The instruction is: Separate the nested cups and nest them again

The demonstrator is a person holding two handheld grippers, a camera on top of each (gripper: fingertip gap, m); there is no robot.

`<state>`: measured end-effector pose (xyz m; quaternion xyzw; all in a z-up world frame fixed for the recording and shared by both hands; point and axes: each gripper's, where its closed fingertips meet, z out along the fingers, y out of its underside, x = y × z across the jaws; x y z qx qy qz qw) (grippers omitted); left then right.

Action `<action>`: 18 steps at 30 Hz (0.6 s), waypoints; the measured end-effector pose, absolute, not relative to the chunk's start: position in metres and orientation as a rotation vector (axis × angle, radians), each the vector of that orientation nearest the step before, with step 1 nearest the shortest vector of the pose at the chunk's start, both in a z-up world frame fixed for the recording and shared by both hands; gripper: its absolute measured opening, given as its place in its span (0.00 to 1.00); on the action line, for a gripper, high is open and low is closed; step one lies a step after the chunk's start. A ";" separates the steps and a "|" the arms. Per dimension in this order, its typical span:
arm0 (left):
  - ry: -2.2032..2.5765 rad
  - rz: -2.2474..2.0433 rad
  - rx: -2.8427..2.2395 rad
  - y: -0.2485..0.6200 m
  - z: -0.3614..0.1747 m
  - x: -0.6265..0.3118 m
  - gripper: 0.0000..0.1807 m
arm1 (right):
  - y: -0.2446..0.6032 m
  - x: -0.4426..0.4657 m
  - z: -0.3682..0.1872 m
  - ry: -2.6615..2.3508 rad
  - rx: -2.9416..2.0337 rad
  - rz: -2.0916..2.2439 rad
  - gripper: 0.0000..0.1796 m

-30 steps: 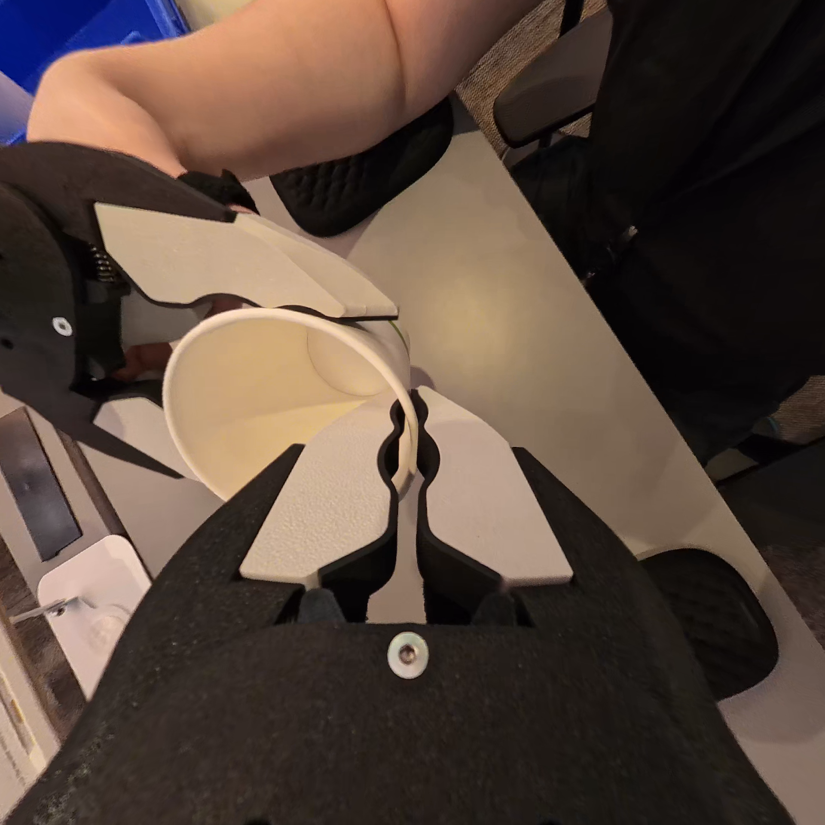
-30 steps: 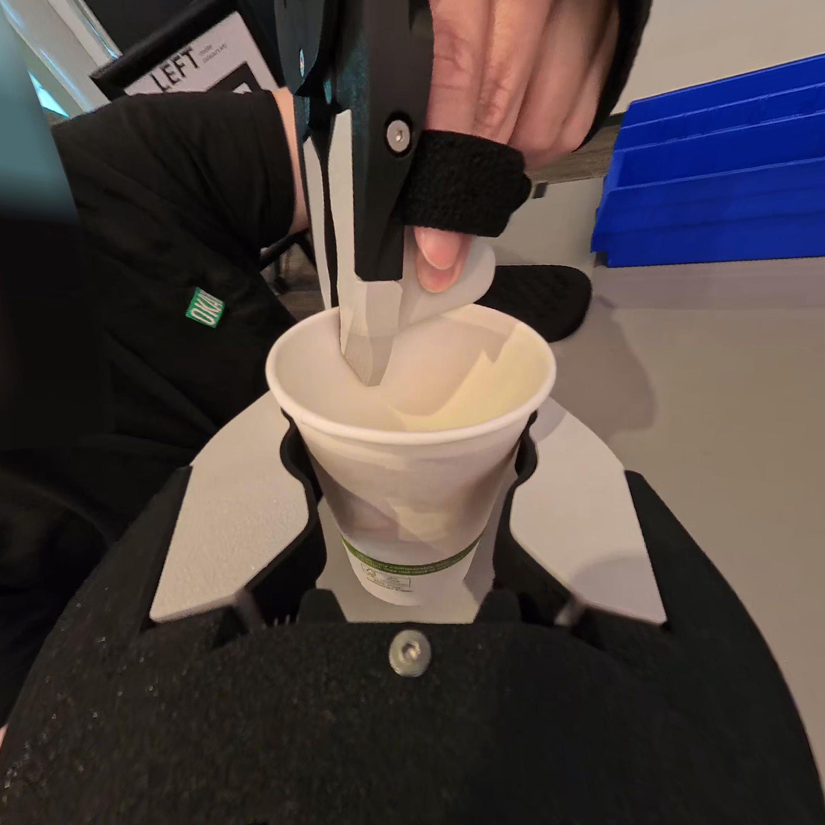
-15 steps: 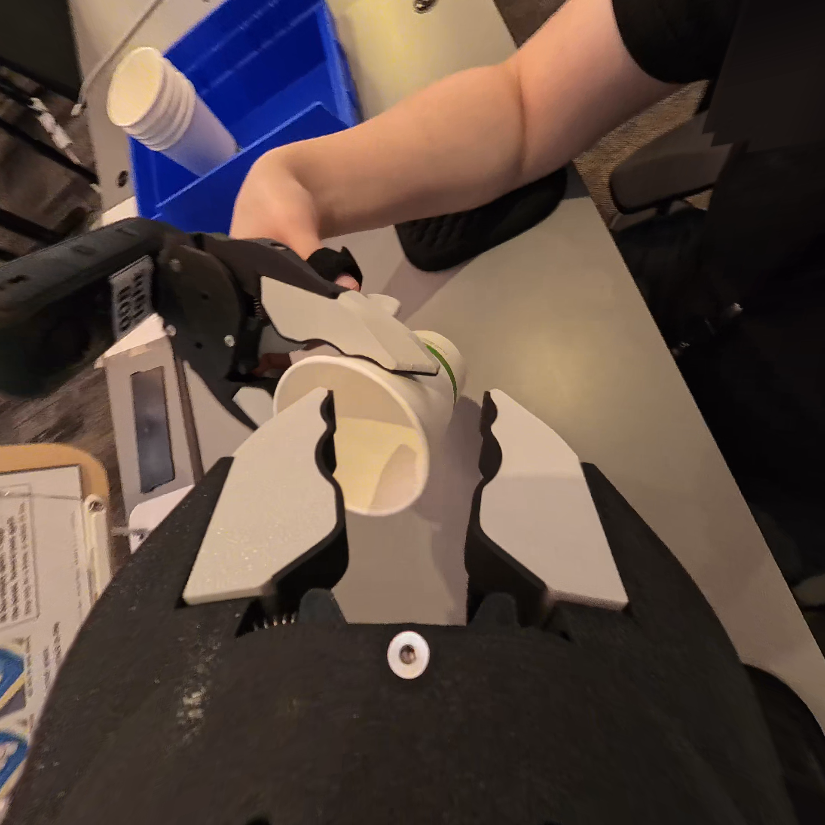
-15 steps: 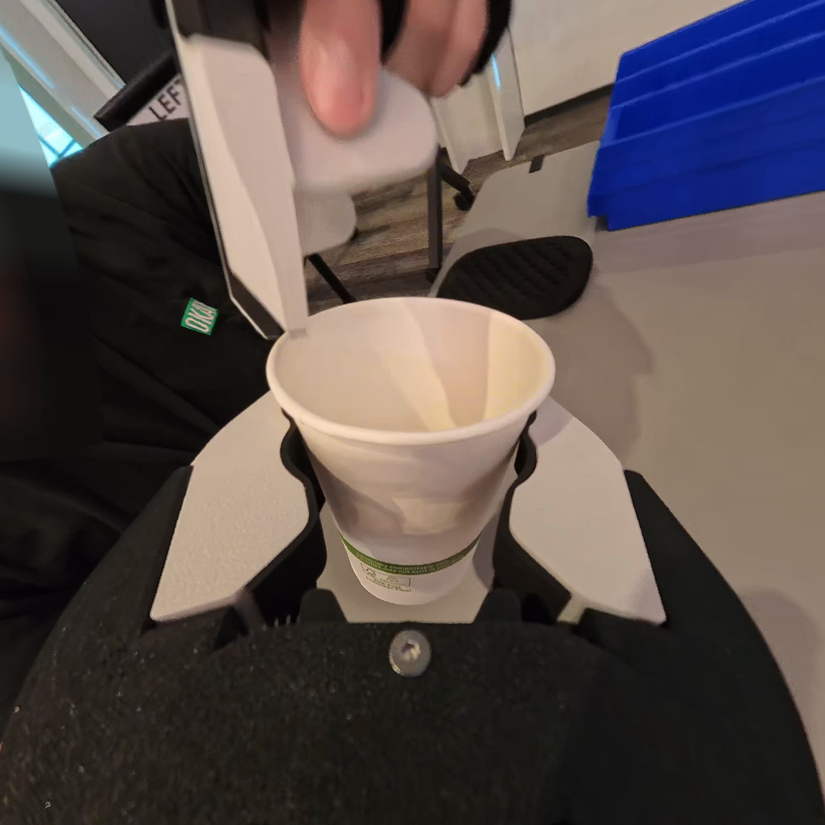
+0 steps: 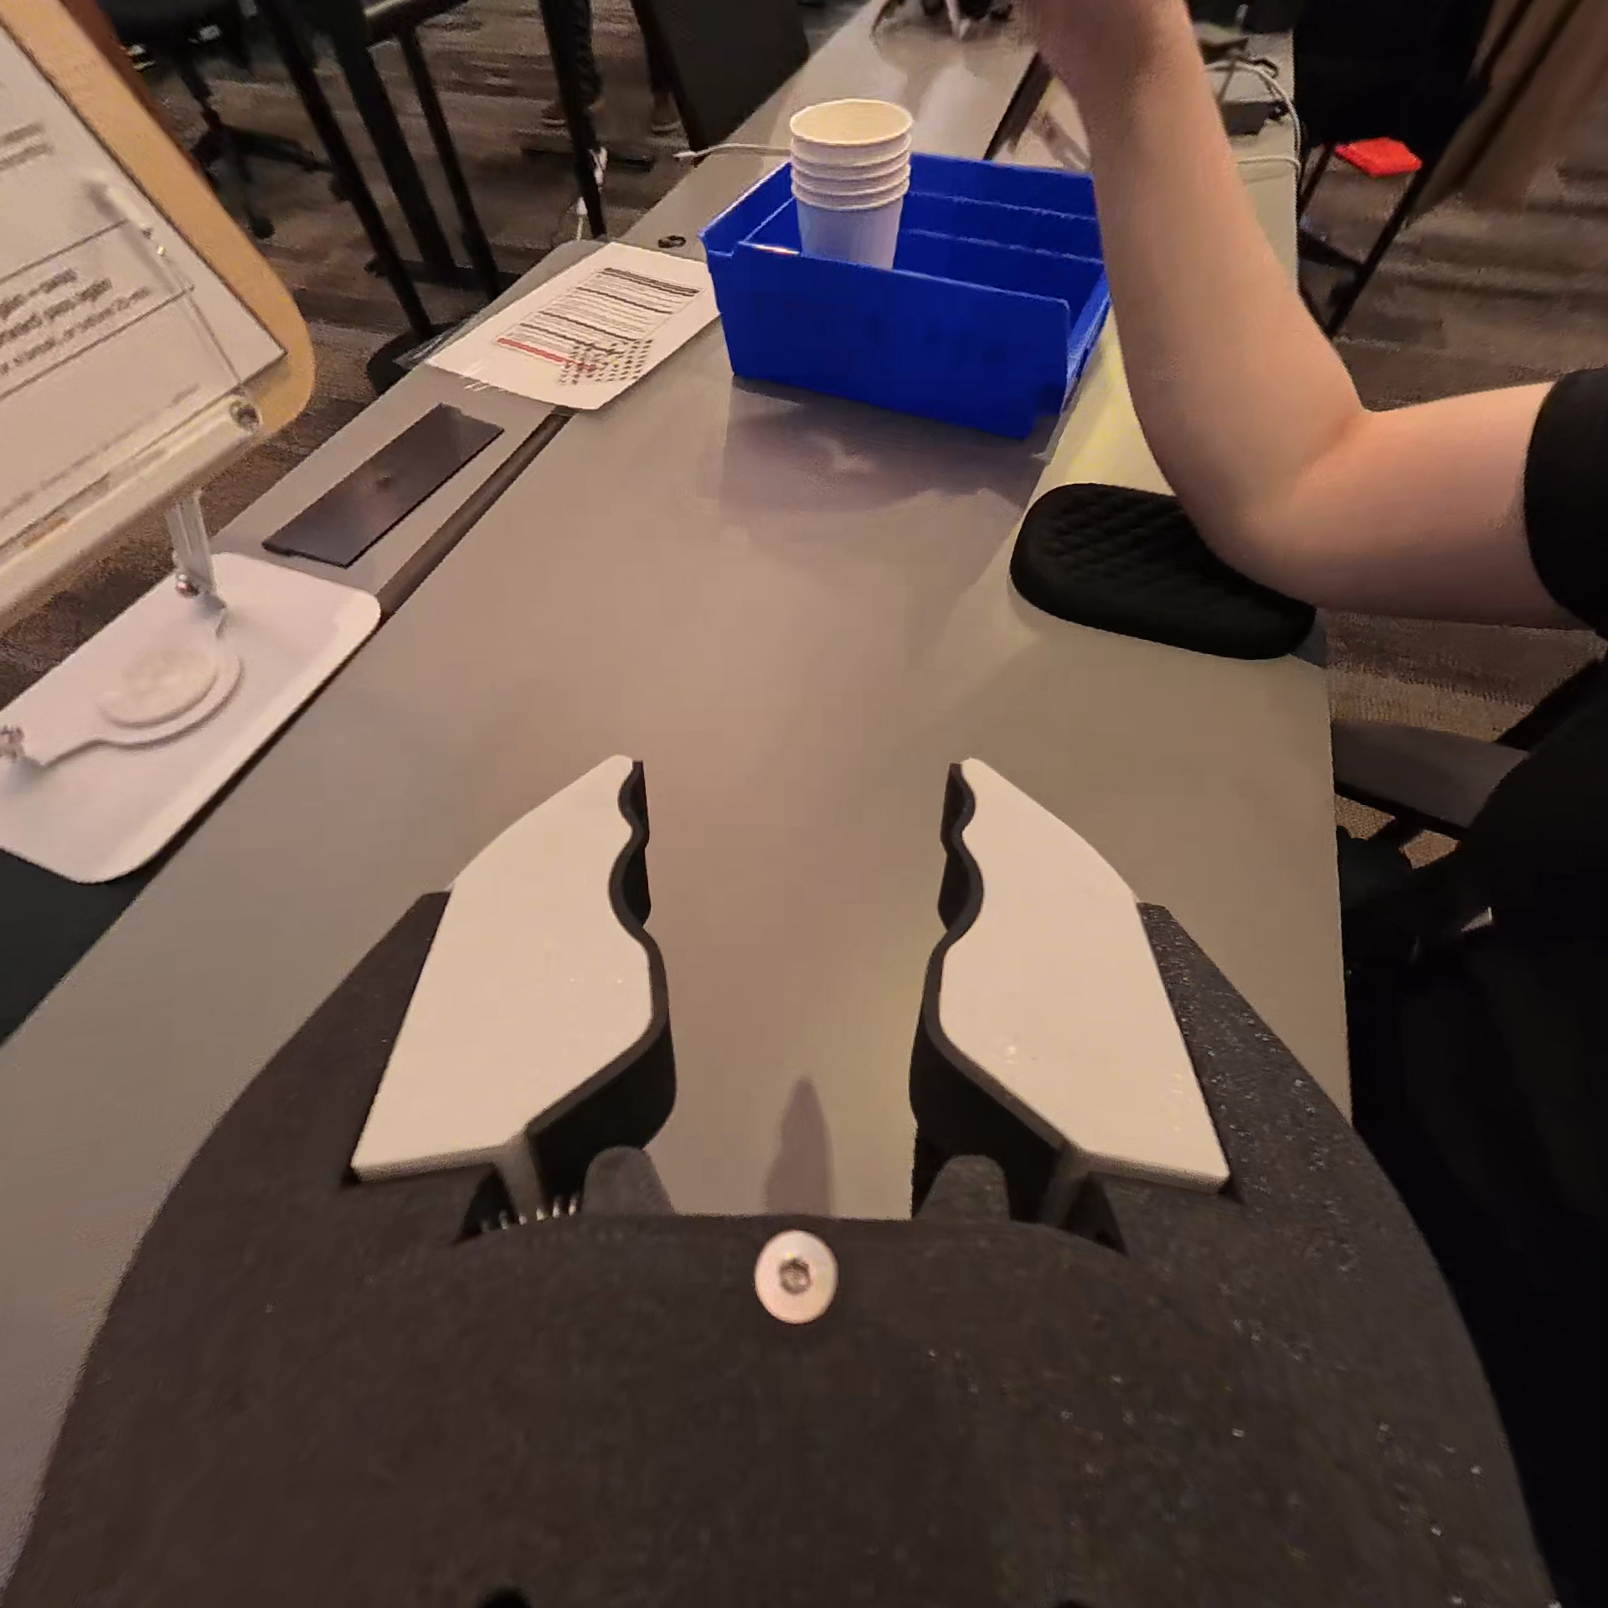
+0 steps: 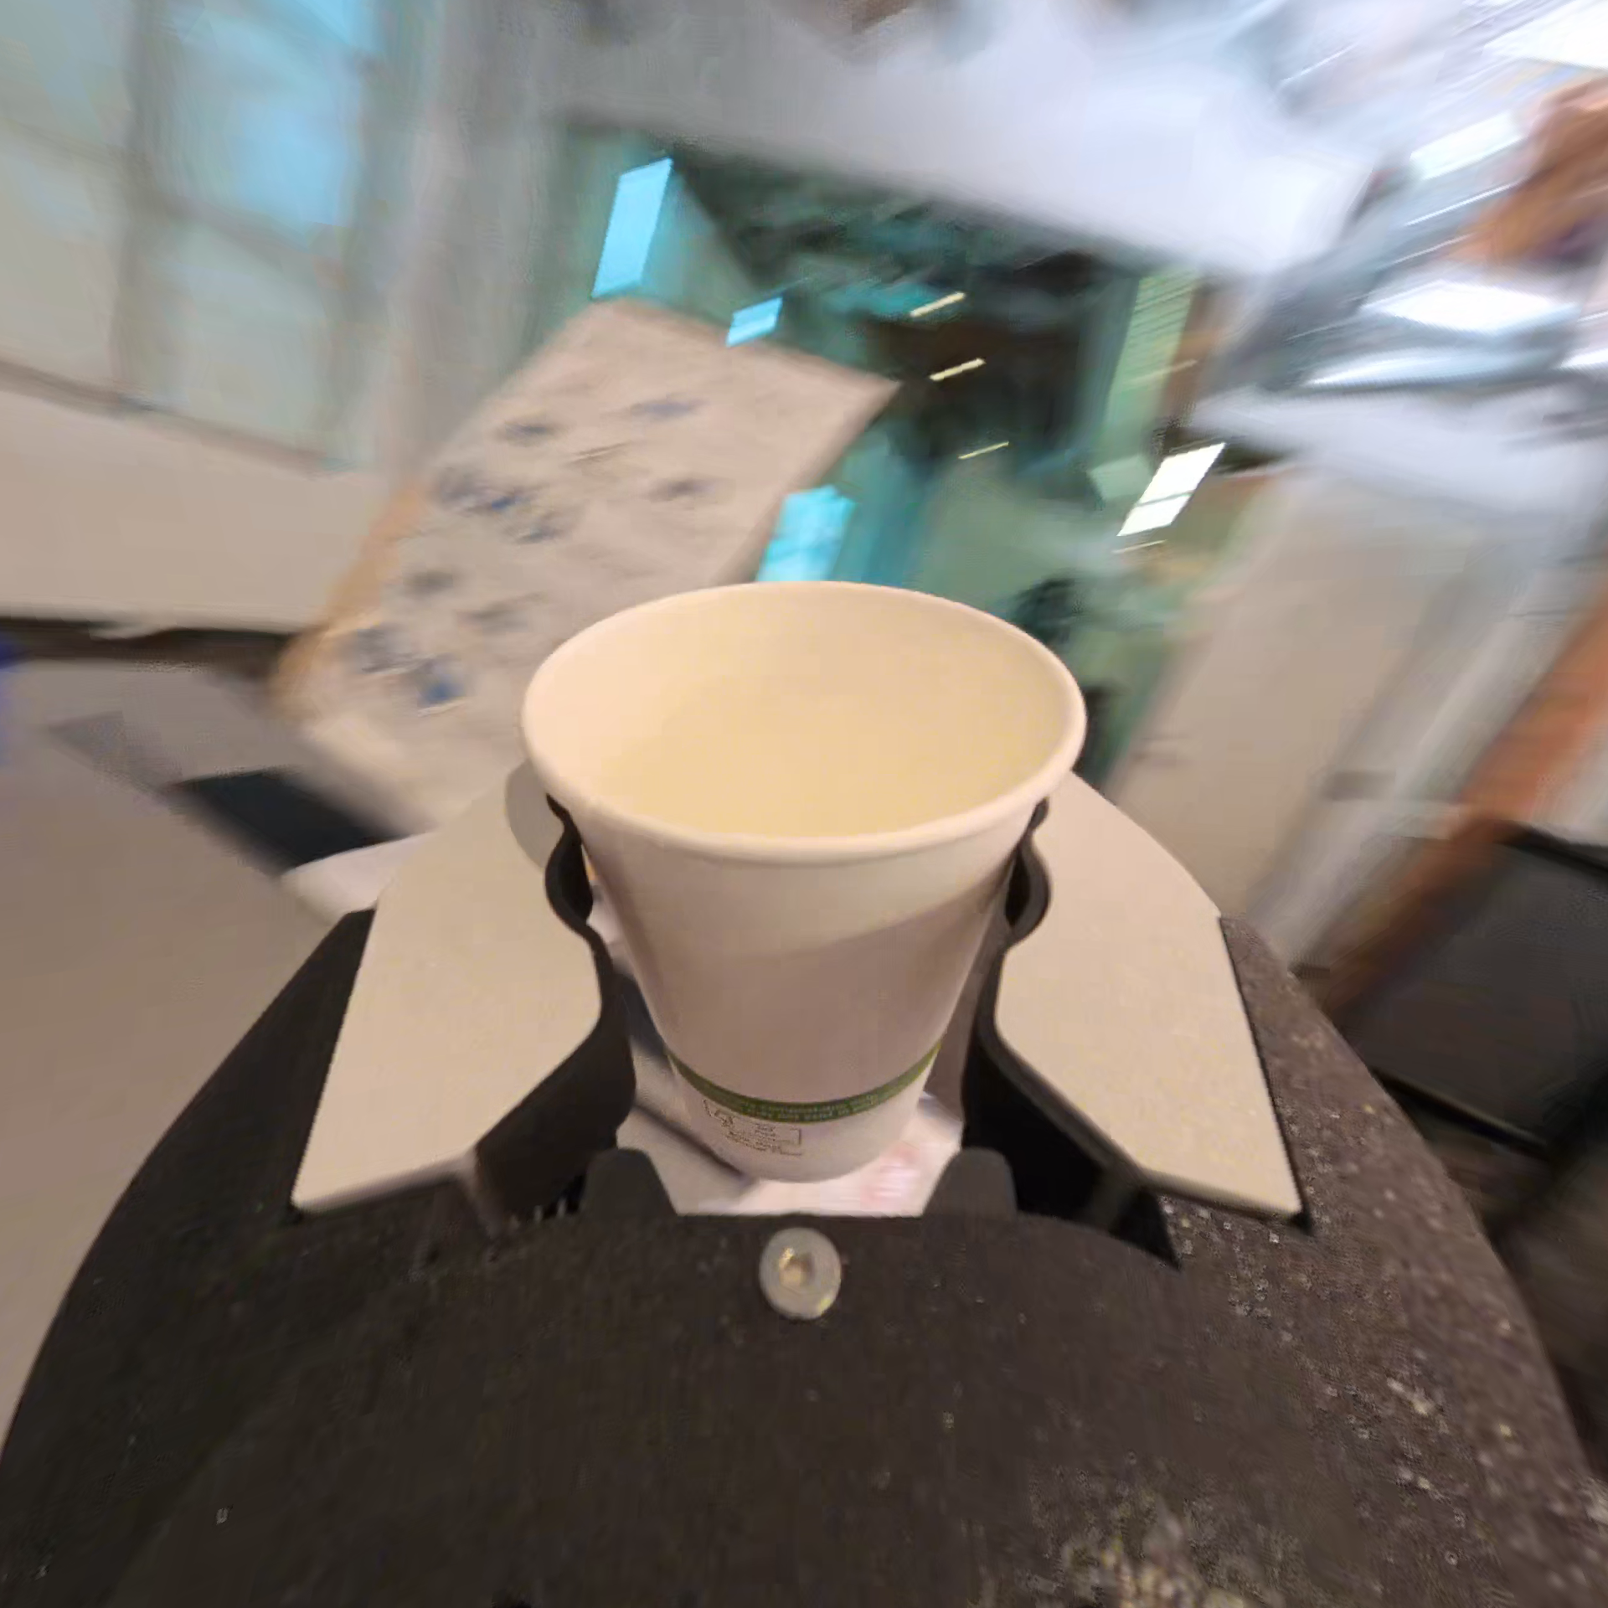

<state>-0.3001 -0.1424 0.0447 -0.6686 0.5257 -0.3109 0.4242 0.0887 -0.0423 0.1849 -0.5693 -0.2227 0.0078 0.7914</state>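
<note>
Left gripper [image 5: 796,783]: jaws spread wide and empty, poised above the bare grey table [image 5: 783,609].
Right gripper [image 6: 796,822]: jaws clasp a white paper cup [image 6: 800,879] by its sides, just under the rim; the cup is upright with its mouth open.
Cup detail: a green band circles it near the base.
Cup stack [image 5: 850,191]: several nested white cups stand upright in a blue bin [image 5: 905,348] at the far end of the table.
Right side: a person's bare forearm [image 5: 1218,374] rises above a black pad [image 5: 1157,566].
Far left: a printed sheet [image 5: 583,335] lies beside the bin.
Right view background: blurred beyond telling.
</note>
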 end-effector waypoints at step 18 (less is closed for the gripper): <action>1.406 -0.660 -1.689 -0.171 0.019 -0.313 0.37 | -0.020 0.284 0.080 0.094 -1.327 0.008 0.52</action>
